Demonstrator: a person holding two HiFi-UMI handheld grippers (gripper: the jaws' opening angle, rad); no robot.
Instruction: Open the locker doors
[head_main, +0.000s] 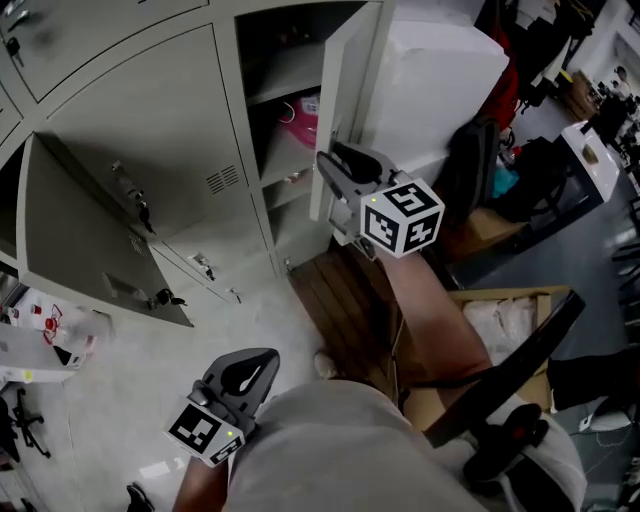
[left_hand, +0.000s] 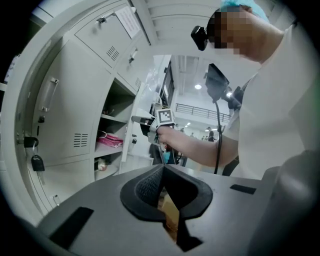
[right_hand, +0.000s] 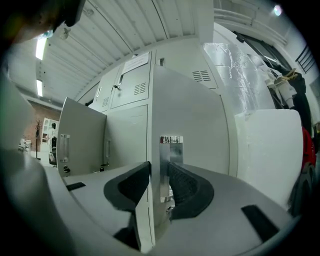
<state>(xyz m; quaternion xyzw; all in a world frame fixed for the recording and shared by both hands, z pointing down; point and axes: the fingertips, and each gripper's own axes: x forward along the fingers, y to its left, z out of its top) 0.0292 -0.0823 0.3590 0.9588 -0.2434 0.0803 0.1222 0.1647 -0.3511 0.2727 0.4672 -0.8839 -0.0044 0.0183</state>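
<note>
Locker door (head_main: 350, 90), a flat pale-grey sheet-metal panel with its long axis upright, stands swung out at the right end of the locker bank (head_main: 170, 130), free edge facing the person. Right gripper (right_hand: 160, 182), on an outstretched forearm (head_main: 425, 300) and pointing level, clamps that edge, one ribbed black pad (right_hand: 187, 190) on a shiny metal handle plate (right_hand: 171, 165). Left gripper (left_hand: 161, 172) hangs low by the torso, jaws together and empty.

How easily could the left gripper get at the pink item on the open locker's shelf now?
Probably yes: the locker door stands open, clamped by the right gripper, and nothing stands between the left gripper and the pink item. Its jaws, though, are together.
</note>
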